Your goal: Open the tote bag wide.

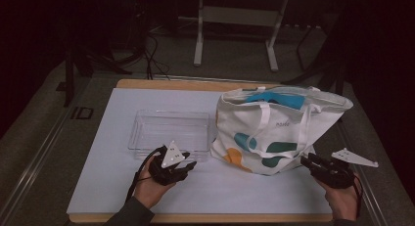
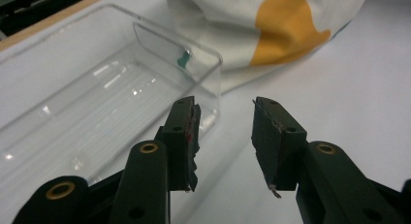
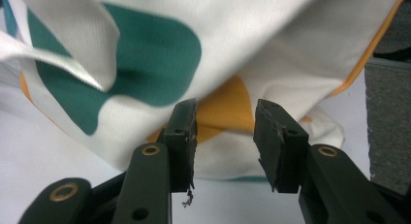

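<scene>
Because both tools rest low on the worktop [image 1: 112,187] with nothing between their jaws, the work appears to be at its start: the person seems to prepare to take things out of the tote bag [image 1: 274,133] and put them in the clear plastic box [image 1: 166,130]. The left tool [image 1: 182,166] is released, its jaws standing apart. Just ahead of it and a little to its left lies the box, empty as far as one can see, with its open top upward so that it can receive objects. The bag's orange-spotted corner [image 2: 286,30] is further ahead, to this tool's right.

The right tool [image 1: 313,162] is also released and holds nothing. Its jaws point at the lower corner of the bag, which is very near in front of them but apart. The bag stands upright with its mouth open at the top, and something blue [image 1: 274,100] shows inside. Its handle [image 3: 63,64] hangs over the front side. Probably one tool should hold the rim while the other reaches in.
</scene>
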The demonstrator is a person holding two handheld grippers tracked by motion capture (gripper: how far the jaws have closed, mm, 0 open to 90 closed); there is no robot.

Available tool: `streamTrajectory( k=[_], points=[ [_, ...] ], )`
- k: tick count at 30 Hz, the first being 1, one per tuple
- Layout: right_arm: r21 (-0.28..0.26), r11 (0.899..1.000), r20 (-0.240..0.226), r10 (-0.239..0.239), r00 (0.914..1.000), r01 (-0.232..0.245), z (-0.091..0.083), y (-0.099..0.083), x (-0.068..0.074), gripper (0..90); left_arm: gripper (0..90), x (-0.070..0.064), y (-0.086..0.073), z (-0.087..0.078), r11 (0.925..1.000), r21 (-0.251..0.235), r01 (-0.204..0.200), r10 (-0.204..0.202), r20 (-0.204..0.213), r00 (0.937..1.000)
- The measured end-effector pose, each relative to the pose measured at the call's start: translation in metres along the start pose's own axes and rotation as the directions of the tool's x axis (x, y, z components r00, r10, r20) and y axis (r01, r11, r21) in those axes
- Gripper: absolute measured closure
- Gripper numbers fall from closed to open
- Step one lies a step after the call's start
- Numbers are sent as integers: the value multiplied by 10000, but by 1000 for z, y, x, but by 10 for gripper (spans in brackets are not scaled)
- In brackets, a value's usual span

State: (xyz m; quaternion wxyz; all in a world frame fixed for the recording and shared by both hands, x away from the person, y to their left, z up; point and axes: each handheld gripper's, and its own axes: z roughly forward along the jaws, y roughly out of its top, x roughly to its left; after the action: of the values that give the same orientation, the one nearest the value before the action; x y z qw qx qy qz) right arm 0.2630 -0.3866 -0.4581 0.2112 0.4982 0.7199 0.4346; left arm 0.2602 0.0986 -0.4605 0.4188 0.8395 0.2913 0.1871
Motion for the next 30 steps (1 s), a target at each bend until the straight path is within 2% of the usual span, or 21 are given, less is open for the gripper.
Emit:
streamTrajectory(
  k=[9, 13, 20, 26, 30],
  points=[
    [-206, 9997, -131, 105, 9999, -108, 0, 11, -2, 562, 599, 13, 20, 5, 9997, -208, -155, 157, 95, 9998],
    [-324, 9983, -419, 472, 9980, -486, 3, 17, -7, 541, 597, 20, 28, 7, 9996, -258, -136, 140, 149, 9998],
    [-389, 9950, -722, 890, 9934, -920, 7, 26, -17, 531, 592, 27, 44, 11, 9985, -304, -460, 466, 179, 9988],
    [-378, 9921, -1017, 1151, 9881, -1195, 11, 33, -20, 606, 593, 32, 60, 21, 9979, -370, -533, 549, 431, 9976],
    [-521, 9900, -1076, 1253, 9863, -1314, 11, 34, -21, 715, 593, 37, 71, 29, 9979, -386, -516, 536, 519, 9972]
  ],
)
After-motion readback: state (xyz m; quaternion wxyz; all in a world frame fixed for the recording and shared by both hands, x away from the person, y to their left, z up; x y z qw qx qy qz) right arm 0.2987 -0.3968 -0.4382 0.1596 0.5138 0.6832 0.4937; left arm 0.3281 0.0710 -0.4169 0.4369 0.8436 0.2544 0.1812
